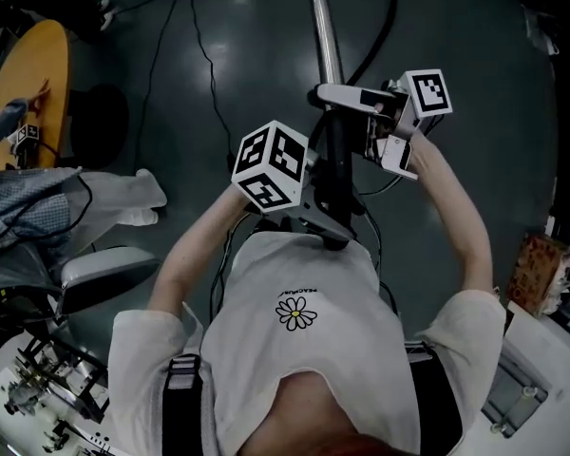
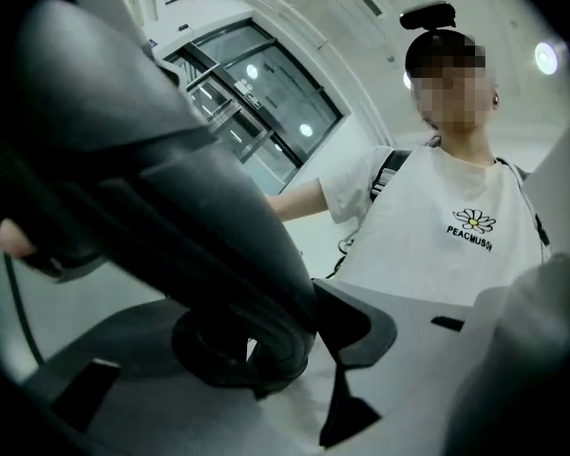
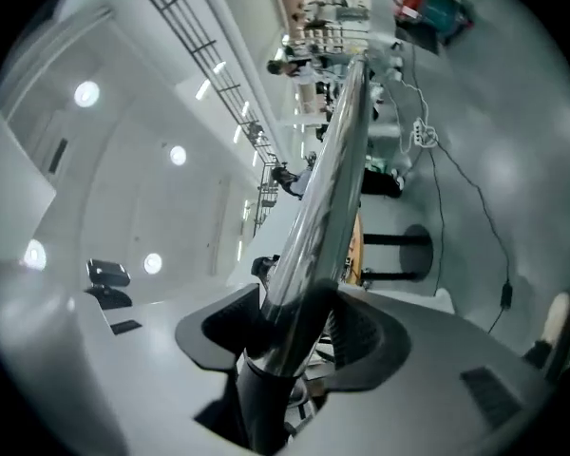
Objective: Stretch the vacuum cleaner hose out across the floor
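**Head view: both tongs clenched on the vacuum wand, held before the chest**

At the near end, the left tongs [image 2: 266,342] grasp the black handle of the vacuum cleaner hose [image 2: 171,188], just below the chrome tube [image 1: 324,36]. The right tongs [image 3: 299,335] clench the tube itself at its black collar. Each carries a cube of black-and-white square markers. Both forearms reach forward with elbows bent, the right arm [image 1: 456,217] stretched further along the tube. The white T-shirt [image 2: 437,255] bears a daisy [image 2: 475,219] over print reading "PEACMUSO", its end unclear. The tube runs out above the dark floor [image 1: 456,27], and a yellow round worktop [image 1: 33,74] lies well left of it.
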Tool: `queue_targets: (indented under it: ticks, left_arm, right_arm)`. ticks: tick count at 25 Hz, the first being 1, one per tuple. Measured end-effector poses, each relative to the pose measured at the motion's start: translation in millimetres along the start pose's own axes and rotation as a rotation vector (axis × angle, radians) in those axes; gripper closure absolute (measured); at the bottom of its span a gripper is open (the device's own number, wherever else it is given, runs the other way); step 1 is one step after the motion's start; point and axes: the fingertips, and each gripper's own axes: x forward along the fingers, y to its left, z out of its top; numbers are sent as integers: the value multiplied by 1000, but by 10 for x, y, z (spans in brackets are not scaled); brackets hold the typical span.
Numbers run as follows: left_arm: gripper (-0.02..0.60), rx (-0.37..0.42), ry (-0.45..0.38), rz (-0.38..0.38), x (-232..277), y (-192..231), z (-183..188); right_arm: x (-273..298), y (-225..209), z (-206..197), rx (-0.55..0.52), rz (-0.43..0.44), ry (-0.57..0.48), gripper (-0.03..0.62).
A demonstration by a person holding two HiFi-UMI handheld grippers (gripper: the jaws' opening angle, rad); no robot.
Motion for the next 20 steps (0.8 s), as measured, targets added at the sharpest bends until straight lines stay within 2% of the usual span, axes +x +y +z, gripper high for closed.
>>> queue_targets:
  ticks: [2, 5, 6, 7, 9, 10, 15, 20]
  left_arm:
    - [402, -26, -116, 58, -135, 71, -7]
    - [400, -115, -408, 104, -384, 167, 34]
    - [400, -106, -469, 134, -440, 192, 52]
    - [400, -69, -491, 180, -468, 217, 71]
    - [400, 25, -458, 263, -461, 247, 111]
    - [400, 57, -427, 281, -447, 245, 126]
    - [400, 100, -289, 232, -406, 171, 88]
    - [400, 148, -235, 232, -383, 153, 20]
  right_arm:
    - [18, 139, 73, -111, -4, -36, 387]
    - [-8, 428, 183, -354, -43, -87, 370]
    - [-35, 522, 191, -452, -77, -89, 364]
    - [-85, 611, 185, -538, -107, -91, 353]
    - [-222, 793, 150, -642, -108, -124, 353]
    - [-284, 876, 123, -672, -92, -148, 353]
    - [-377, 994, 1, -750, -123, -175, 352]
    - [-364, 1022, -129, -816, -186, -134, 352]
